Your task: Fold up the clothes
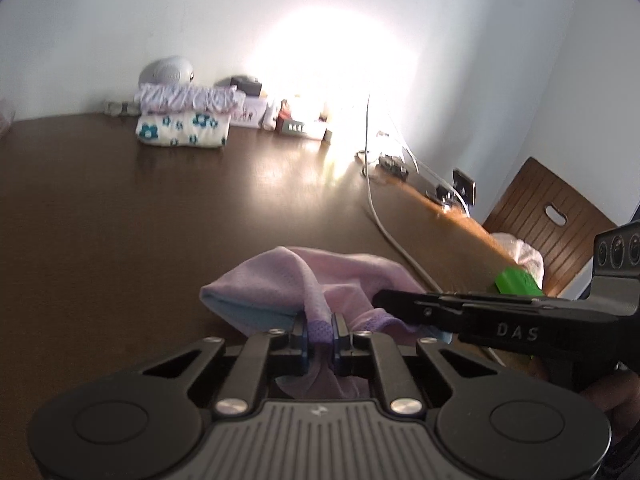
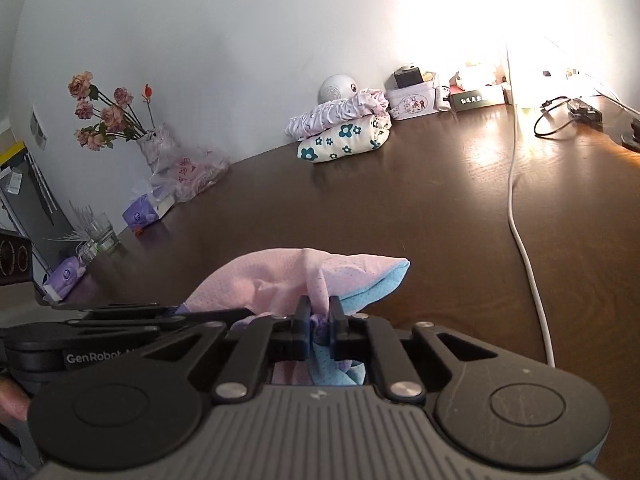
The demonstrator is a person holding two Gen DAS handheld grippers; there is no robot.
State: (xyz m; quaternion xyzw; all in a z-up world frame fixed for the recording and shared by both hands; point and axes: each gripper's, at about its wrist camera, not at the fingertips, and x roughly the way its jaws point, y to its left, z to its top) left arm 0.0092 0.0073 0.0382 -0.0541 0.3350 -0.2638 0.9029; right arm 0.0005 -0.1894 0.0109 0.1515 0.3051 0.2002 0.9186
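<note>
A small pink mesh garment (image 1: 280, 280) with light blue lining and a purple hem lies bunched on the dark wooden table (image 1: 120, 208). My left gripper (image 1: 319, 328) is shut on its purple hem, cloth pinched between the pads. In the right wrist view the same pink garment (image 2: 280, 276) bulges ahead, and my right gripper (image 2: 319, 314) is shut on a fold of it. The right gripper's fingers (image 1: 404, 300) reach in from the right in the left wrist view, close beside the left one. Cloth hangs down behind both pairs of pads.
Two folded garments (image 2: 344, 128) are stacked at the table's far edge by the wall, with boxes (image 2: 412, 100) and a round speaker (image 2: 334, 88). A white cable (image 2: 520, 216) runs down the table's right. Flowers in a vase (image 2: 152, 140), tissue packs and a glass (image 2: 100, 230) stand left. A wooden chair (image 1: 548, 220) stands right.
</note>
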